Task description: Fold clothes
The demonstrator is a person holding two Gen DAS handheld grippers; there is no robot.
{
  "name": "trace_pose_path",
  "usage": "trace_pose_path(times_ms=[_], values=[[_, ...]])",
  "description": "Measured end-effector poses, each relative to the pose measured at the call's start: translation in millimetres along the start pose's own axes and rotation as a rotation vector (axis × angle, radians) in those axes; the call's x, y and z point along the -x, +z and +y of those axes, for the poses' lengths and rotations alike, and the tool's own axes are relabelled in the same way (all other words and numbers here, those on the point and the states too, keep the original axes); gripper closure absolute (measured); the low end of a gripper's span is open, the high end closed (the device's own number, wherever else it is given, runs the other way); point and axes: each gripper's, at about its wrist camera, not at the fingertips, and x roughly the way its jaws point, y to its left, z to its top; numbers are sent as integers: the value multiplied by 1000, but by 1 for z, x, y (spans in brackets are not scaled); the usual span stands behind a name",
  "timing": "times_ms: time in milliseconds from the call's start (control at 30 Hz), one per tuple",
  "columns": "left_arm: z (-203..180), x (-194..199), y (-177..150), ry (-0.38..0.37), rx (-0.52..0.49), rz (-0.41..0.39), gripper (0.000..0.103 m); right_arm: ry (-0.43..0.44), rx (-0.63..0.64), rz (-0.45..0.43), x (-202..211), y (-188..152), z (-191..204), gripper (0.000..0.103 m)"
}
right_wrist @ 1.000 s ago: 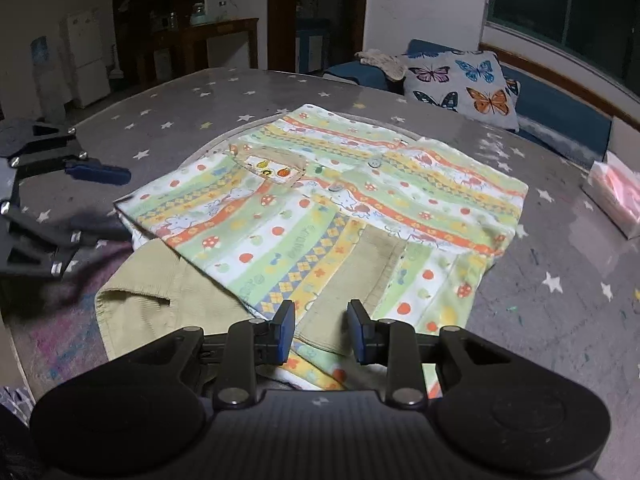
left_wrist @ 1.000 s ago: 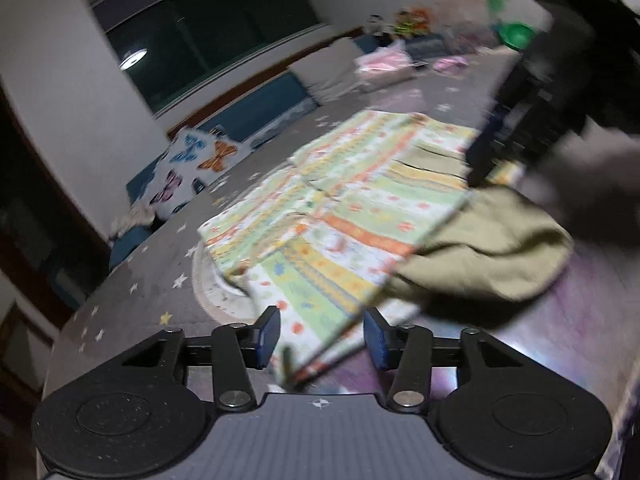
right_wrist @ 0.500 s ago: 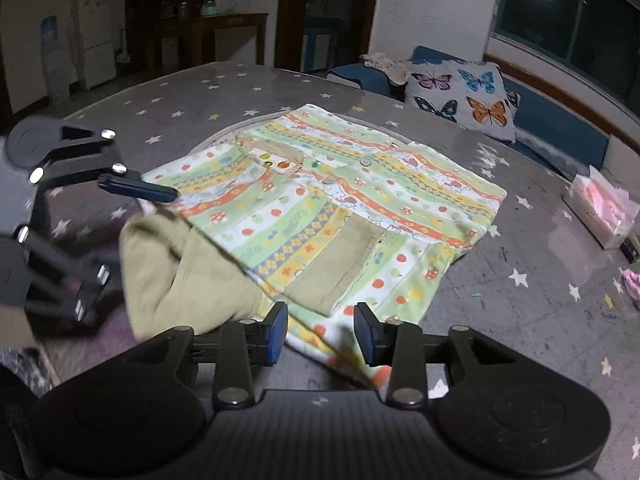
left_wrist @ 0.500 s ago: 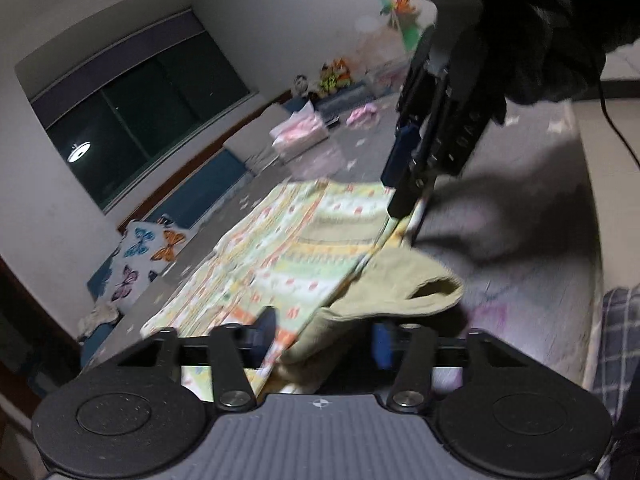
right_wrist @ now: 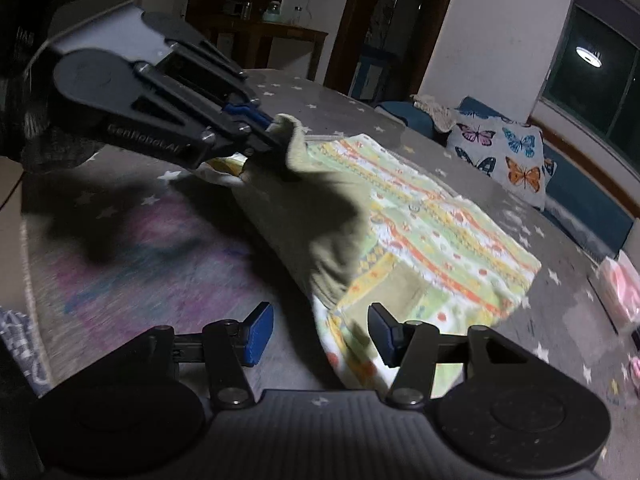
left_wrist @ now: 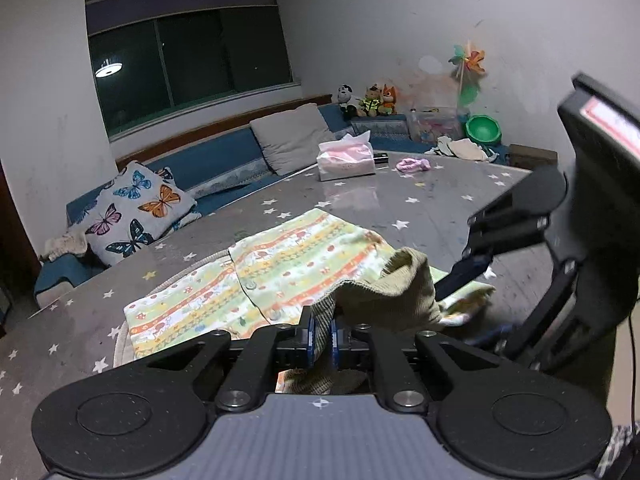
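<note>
A child's shirt with colourful stripes (left_wrist: 288, 264) lies on the grey starred table; its olive lining (left_wrist: 396, 292) is turned up at the near edge. My left gripper (left_wrist: 321, 338) is shut on the olive edge of the shirt and lifts it; in the right wrist view it (right_wrist: 264, 128) holds that olive flap (right_wrist: 320, 216) above the striped part (right_wrist: 440, 232). My right gripper (right_wrist: 320, 332) is open and empty, just in front of the shirt's lower corner. In the left wrist view it (left_wrist: 468, 272) hovers by the shirt's right side.
The grey starred table (left_wrist: 420, 216) carries a pink tissue box (left_wrist: 346, 158) and a small pink item (left_wrist: 412, 165) at the far side. A blue couch with a butterfly cushion (left_wrist: 136, 212) runs behind. A purple stained patch of table (right_wrist: 140, 248) lies left of the shirt.
My left gripper has closed on the olive edge and lifted it over the shirt. My right gripper has opened wider and pulled back off the cloth.
</note>
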Motion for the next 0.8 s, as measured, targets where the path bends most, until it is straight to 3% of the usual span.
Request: trace_pose_path(times_ms=[100,167,233,367,467,567,800], values=[[6,-1,-1,-3,22,9,94,-8,-1,14,-11,4,-3,66],[6,2,-6,-1,27,14,91,0,-33,29,-14,5,-9,82],[5,8,-13,4,17,16,91,17,-75,39,-16,6,-17,87],[1,22,-27,18,-3,22,84,41,-143,38,-14,12,-30,90],[0,35,-41,41,-5,26,61,53,-175,36,-13,17,-38,90],[-5,45,-56,61,-30,45,58,59,-195,31,-12,23,-46,90],[-20,38,-83,160,-225,98,51,61,-224,30,-13,32,-54,90]])
